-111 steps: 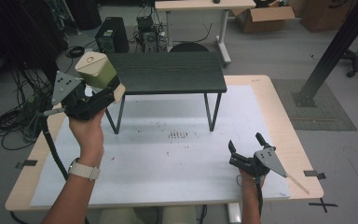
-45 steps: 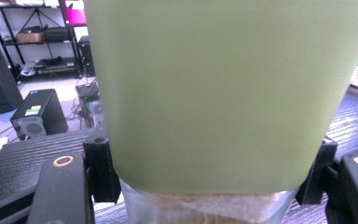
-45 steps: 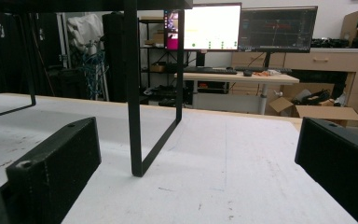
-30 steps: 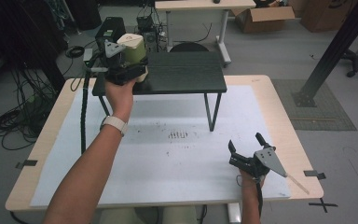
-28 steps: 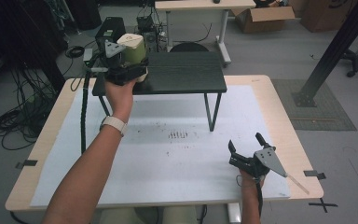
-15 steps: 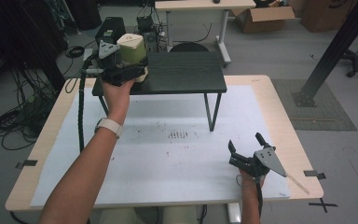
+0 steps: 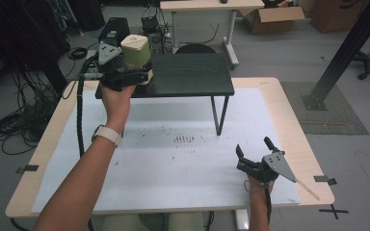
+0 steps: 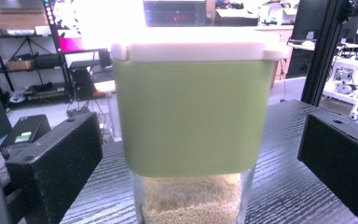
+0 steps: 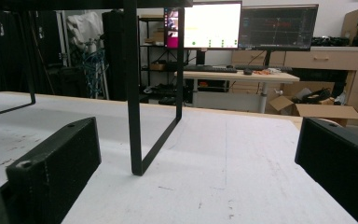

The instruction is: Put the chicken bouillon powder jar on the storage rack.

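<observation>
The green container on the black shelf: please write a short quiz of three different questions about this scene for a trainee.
1. True or false: the green container stands between the jaws of the left gripper.
2. Multiple choice: the right gripper is A) on the black shelf, B) low over the white table mat near its front right corner, C) inside a cardboard box.
3. Fill in: below its green sleeve, the container's clear lower part shows pale ____.

Key: 1 true; 2 B; 3 grains, perhaps rice.
</observation>
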`<state>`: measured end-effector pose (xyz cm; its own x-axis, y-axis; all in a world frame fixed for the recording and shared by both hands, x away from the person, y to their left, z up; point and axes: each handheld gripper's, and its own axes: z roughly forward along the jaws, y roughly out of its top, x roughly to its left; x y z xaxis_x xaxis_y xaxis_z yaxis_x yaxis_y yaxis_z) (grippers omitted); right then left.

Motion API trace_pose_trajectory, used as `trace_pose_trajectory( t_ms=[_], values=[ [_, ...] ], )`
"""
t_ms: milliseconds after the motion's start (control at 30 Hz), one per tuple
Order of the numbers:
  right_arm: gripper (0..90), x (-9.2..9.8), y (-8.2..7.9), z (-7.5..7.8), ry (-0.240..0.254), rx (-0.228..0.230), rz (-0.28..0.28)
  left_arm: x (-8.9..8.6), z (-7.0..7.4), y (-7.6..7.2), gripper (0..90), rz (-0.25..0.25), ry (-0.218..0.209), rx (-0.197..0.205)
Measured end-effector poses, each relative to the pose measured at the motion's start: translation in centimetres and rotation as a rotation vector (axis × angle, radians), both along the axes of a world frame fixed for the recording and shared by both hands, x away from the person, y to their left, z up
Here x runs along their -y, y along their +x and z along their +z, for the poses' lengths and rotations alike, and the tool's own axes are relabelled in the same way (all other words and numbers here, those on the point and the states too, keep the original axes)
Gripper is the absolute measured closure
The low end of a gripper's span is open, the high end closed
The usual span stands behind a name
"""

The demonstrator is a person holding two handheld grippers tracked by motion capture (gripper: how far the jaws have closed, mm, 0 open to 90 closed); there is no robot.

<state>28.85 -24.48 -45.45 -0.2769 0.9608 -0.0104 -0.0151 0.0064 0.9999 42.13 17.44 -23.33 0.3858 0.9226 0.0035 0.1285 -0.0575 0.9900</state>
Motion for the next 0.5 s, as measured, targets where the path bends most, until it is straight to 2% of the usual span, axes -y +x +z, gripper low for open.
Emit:
trace_pose_trajectory(
  t_ms=[233,367,500],
  values=[
    [0.0,0.0,0.0,0.0,-0.001,0.001,0.000,0.0,0.2,-1.0,0.2,-0.006,0.031,0.012],
    [0.0,0.0,0.0,0.0,-0.001,0.002,0.000,-0.2,-0.2,-1.8,0.3,-0.011,0.015,0.018],
    [0.0,0.0,0.0,0.0,-0.001,0.001,0.001,-0.2,-0.4,-2.7,0.3,-0.022,0.026,0.036]
  ],
)
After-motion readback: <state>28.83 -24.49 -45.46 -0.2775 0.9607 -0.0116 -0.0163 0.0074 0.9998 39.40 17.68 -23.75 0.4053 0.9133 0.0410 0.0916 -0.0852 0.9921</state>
